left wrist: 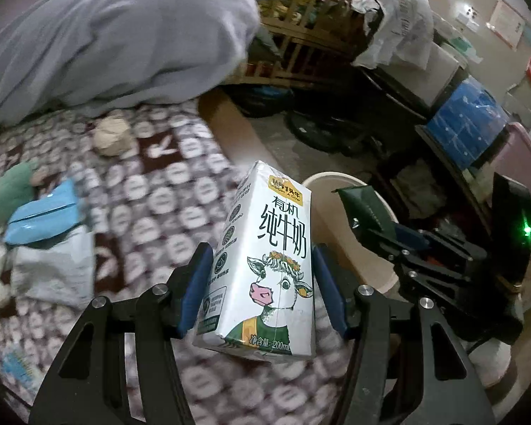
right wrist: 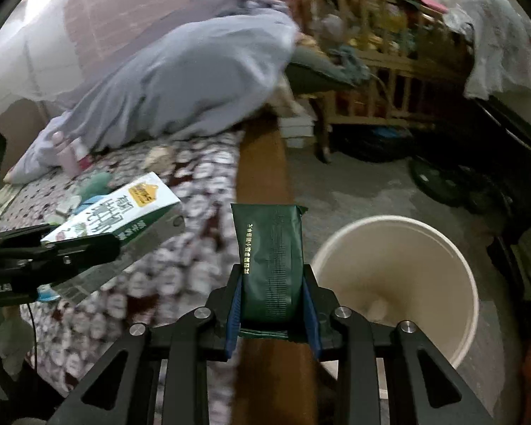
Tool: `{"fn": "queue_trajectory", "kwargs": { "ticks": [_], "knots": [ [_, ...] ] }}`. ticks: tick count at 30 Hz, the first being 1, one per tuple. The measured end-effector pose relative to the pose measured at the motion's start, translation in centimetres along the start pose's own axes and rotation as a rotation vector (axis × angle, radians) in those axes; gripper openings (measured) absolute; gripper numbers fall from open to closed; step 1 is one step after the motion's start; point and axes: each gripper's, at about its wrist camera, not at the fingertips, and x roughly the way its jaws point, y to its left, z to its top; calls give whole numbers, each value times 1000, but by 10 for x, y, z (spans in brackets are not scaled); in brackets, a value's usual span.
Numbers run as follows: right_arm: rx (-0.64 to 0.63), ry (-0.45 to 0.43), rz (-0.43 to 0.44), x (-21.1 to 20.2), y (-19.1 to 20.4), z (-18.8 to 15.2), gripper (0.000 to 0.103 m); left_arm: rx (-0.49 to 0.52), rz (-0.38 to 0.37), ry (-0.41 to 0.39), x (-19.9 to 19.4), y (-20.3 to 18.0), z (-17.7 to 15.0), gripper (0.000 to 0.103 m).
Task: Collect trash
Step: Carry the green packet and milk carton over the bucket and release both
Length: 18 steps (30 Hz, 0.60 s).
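My left gripper [left wrist: 262, 283] is shut on a white milk carton [left wrist: 265, 265] with a cow picture and holds it above the patterned bed. The carton also shows in the right wrist view [right wrist: 124, 209], with the left gripper [right wrist: 53, 248] around it. My right gripper [right wrist: 272, 304] is shut on a dark green packet [right wrist: 270, 262], held above the wooden bed edge [right wrist: 262, 173]. The packet and right gripper also show in the left wrist view [left wrist: 361, 209]. A beige bin [right wrist: 400, 283] stands on the floor just right of the packet; it also shows in the left wrist view [left wrist: 336, 184].
On the bed lie a blue packet [left wrist: 42, 212], a white bag [left wrist: 53, 269], a crumpled beige wad [left wrist: 111, 134], a green wad [left wrist: 7, 191] and a grey-blue quilt [left wrist: 116, 35]. A wooden crib [right wrist: 382, 81] and cluttered shelves [left wrist: 460, 113] stand beyond the floor.
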Motion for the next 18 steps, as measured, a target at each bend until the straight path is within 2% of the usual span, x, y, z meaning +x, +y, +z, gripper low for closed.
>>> {"fn": "queue_trajectory", "kwargs": {
  "ticks": [18],
  "knots": [
    [154, 63, -100, 18, -85, -23, 29, 62, -71, 84, 62, -62, 20, 57]
  ]
}}
